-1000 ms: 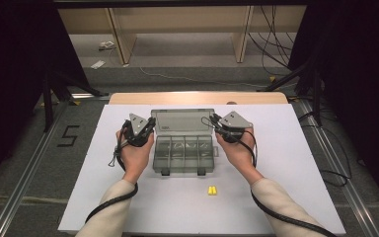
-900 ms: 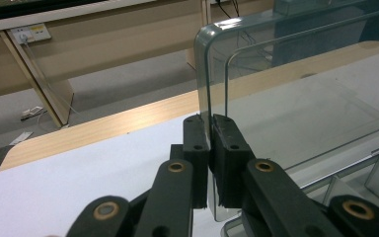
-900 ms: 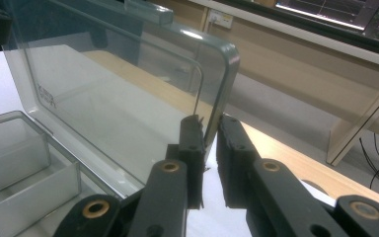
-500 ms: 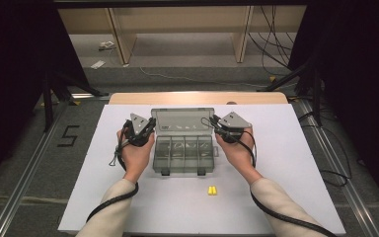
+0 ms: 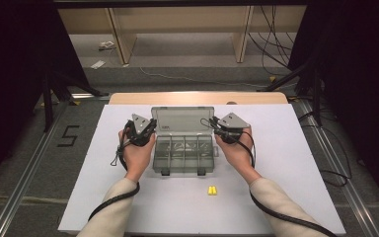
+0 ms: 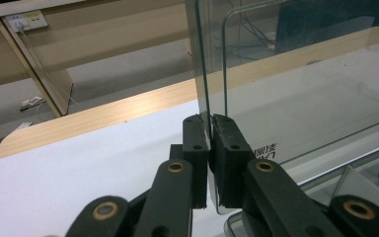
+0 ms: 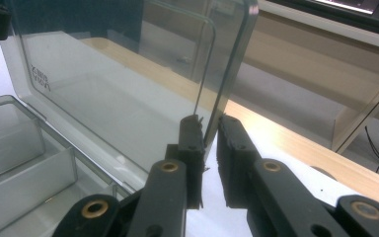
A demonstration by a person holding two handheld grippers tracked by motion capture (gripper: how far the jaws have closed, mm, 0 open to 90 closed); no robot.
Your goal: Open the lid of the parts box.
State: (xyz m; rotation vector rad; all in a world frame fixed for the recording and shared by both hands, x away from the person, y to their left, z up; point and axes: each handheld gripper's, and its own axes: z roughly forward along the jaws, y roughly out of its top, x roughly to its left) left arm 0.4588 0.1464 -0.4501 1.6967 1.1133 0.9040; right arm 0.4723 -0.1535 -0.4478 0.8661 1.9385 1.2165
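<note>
A clear plastic compartment box (image 5: 185, 154) sits mid-table on the white sheet, its lid (image 5: 183, 120) raised upright at the back. My left gripper (image 5: 150, 127) is at the lid's left edge. In the left gripper view the gripper (image 6: 210, 143) is shut on that edge of the lid (image 6: 301, 89), both pads against the plastic. My right gripper (image 5: 214, 124) is at the lid's right edge. The right gripper view has the gripper (image 7: 208, 143) shut on the lid (image 7: 118, 74), whose edge stands between the pads. The compartments (image 7: 24, 163) that show look empty.
Two small yellow pieces (image 5: 212, 190) lie on the white sheet (image 5: 296, 163) in front of the box, toward the right. A wooden table edge (image 5: 197, 98) runs behind the sheet. Cables trail from both grippers along the forearms.
</note>
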